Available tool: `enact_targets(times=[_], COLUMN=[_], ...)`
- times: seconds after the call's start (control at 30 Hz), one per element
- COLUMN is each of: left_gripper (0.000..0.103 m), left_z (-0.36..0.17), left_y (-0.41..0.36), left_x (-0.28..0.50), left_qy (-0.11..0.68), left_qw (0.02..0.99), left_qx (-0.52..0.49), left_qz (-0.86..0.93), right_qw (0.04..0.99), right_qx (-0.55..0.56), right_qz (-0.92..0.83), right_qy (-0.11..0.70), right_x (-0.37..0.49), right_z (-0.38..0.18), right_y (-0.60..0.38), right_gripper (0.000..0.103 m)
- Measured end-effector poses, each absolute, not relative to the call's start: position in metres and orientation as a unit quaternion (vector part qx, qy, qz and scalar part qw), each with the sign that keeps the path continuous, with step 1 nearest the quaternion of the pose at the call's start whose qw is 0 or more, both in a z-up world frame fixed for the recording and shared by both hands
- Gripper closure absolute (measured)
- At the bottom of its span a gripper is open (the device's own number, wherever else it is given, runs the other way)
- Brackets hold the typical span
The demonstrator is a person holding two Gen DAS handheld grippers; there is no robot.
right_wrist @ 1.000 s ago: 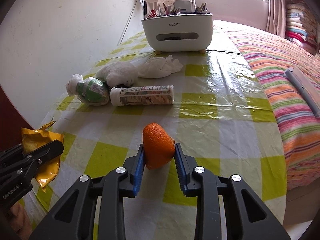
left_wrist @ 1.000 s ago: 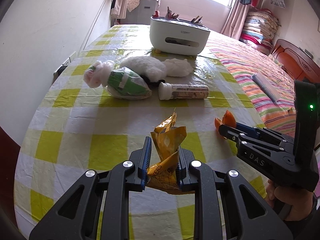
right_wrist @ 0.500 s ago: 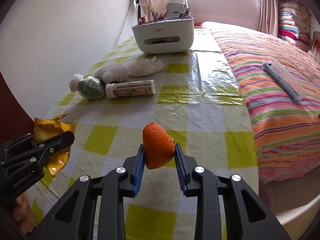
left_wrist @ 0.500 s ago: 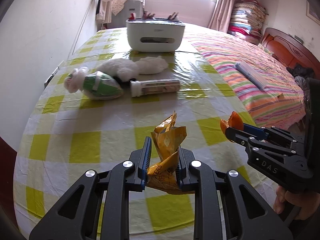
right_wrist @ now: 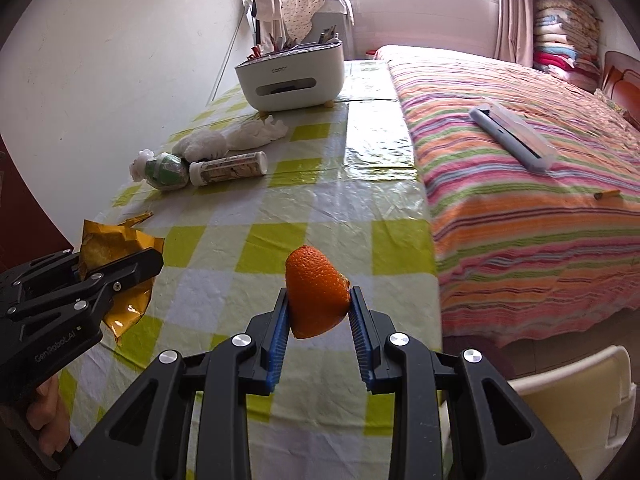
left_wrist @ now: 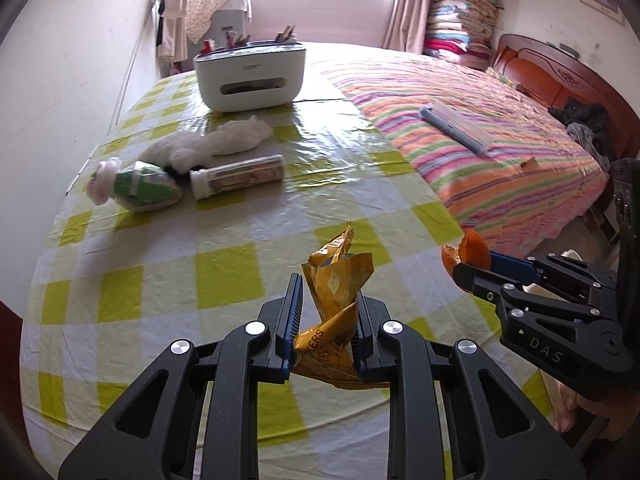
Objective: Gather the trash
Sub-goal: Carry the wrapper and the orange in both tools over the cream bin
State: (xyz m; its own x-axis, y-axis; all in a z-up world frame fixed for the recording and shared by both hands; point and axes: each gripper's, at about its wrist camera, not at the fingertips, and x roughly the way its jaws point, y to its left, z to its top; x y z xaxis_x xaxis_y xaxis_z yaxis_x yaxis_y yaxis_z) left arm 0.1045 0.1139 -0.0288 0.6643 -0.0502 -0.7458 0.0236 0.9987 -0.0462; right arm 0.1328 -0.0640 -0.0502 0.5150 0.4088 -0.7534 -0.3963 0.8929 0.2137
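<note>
A: Status?
B: Both loaded, mid-carry. Left gripper [left_wrist: 325, 330] has jaws clamped on the wrapper [left_wrist: 334, 308]; right gripper [right_wrist: 318, 326] has jaws clamped on the peel [right_wrist: 316, 294]. Both held clear above the tabletop [right_wrist: 256, 240].
A: Left on it?
B: Tissues [left_wrist: 224, 142], tube [left_wrist: 237, 176], green packet [left_wrist: 144, 190], around 11 o'clock.
A: Next?
B: Probably a drop: white bin rim [right_wrist: 572, 396] at 4 o'clock in right view. Get over it, then open.
</note>
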Motion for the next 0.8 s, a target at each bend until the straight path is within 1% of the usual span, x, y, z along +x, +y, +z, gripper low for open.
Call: enact_targets(times=[0.8], left_gripper=[0.082], left_z=[-0.044], left_y=[0.046], left_x=[0.095], left_qy=[0.428], left_qw=[0.9], left_qx=[0.024], left_qz=[-0.085], right_qw=[0.887], right_qx=[0.043], right_qz=[0.182], right_qy=[0.422], right_x=[0.091], right_z=[-0.047], right_y=[-0.137], right_gripper=[0.074])
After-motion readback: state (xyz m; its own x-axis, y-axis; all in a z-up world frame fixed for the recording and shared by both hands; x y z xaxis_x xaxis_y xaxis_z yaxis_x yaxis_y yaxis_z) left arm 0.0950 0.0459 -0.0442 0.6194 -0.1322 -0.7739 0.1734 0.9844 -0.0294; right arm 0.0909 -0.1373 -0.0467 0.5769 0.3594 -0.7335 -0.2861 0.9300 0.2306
